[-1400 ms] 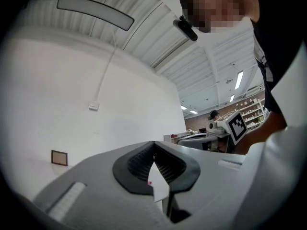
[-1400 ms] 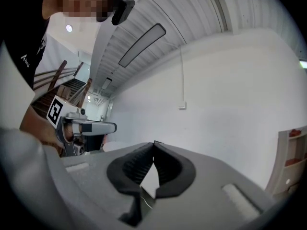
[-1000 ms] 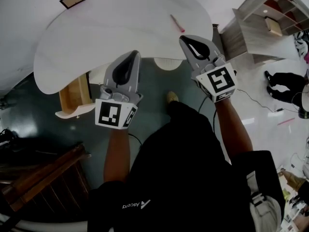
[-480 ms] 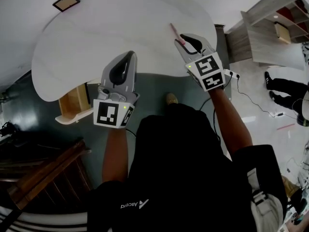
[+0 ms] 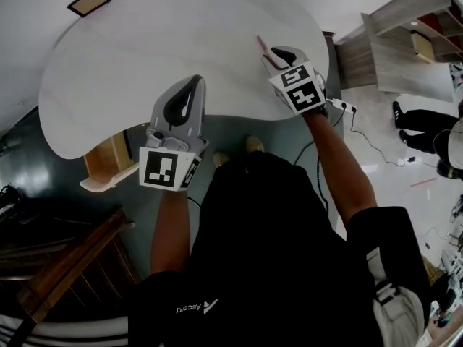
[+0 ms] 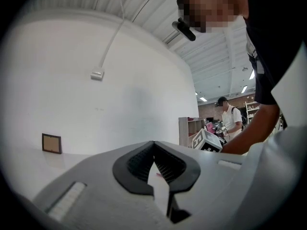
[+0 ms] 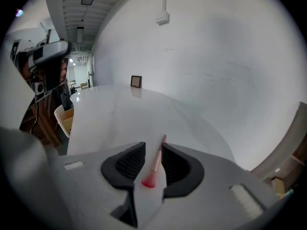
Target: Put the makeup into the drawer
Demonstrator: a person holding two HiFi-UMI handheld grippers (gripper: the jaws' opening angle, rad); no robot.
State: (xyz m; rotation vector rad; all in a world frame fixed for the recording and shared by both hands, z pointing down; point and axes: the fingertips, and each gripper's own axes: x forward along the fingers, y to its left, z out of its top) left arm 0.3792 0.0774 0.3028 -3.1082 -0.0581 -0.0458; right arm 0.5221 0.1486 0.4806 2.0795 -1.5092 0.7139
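Pointing down, right gripper [image 7: 152,146] is opening jaws astride brush [image 7: 156,161]

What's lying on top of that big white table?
A pink makeup brush, flat between the right gripper's opening jaws, and a small framed picture by the wall. From above, the gripper covers the brush's bristle end.

Makeup brush [image 7: 154,166]: pink handle, red bristles. Table [image 5: 145,63]: plain white. Drawer [image 5: 108,154]: pale wood, cream front edge. Picture frame [image 5: 85,1]: dark border, tan centre. Floor [image 5: 51,172]: dark teal noted.
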